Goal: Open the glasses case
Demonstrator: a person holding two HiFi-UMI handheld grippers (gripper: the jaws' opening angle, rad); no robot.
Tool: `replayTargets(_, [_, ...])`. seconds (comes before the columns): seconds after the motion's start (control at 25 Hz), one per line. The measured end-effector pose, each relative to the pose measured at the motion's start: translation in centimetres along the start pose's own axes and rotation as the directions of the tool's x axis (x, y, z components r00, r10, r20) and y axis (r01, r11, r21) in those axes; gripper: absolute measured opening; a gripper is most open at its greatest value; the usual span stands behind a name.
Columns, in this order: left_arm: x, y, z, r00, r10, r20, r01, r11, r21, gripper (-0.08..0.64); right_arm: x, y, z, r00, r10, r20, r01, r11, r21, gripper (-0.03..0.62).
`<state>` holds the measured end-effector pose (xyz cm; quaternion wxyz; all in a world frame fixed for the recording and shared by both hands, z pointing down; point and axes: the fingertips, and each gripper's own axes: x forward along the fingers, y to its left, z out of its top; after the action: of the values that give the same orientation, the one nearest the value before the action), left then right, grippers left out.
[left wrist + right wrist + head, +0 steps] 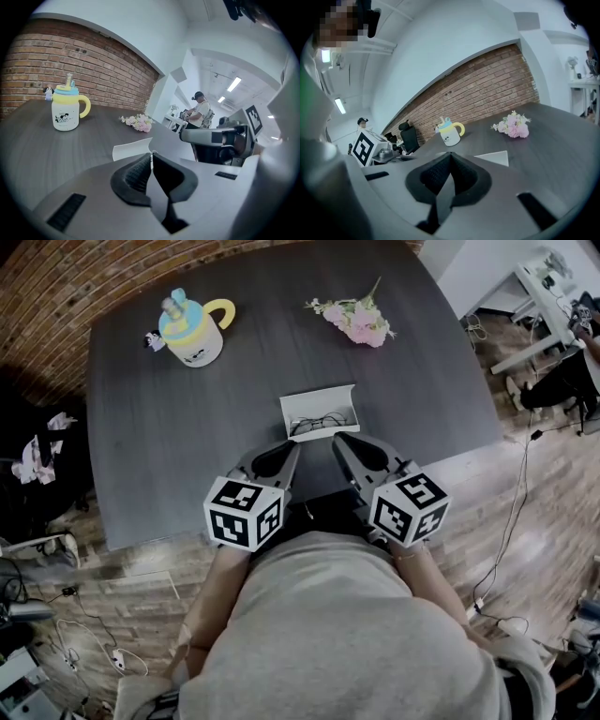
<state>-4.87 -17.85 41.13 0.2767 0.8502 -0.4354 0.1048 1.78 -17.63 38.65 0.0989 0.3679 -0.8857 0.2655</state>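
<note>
**A:** From the head view, how far along is the job?

**B:** The glasses case [319,399] lies open on the table [187,446], just ahead of both tips, with a pair of glasses [319,424] showing inside (so I judge the opening itself done). The left tongs [292,446] and right tongs [339,440] sit side by side just short of it. I can't tell whether either tip touches it.

**A:** And the left gripper view?

**B:** Its jaws are pressed together with nothing between them. A white edge of the case rises just beyond the tip. A mug [65,111] stands far ahead to the left, and flowers [138,123] lie well beyond the case.

**A:** The right gripper view?

**B:** Much the same. The jaws are together and empty, and the case's white edge shows just past the tip, a little to the right.

**A:** Anything left?

**B:** Little, I'd say. At most, the tongs need drawing away.
</note>
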Motion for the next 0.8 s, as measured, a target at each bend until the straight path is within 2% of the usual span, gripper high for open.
replayTargets(0.8, [0.27,0.13,0.31,1.0,-0.011,0.009,0.011,1.0,-0.015,0.031,-0.24,-0.24,-0.74,1.0,0.0,0.0,0.0,0.999,0.036,0.006])
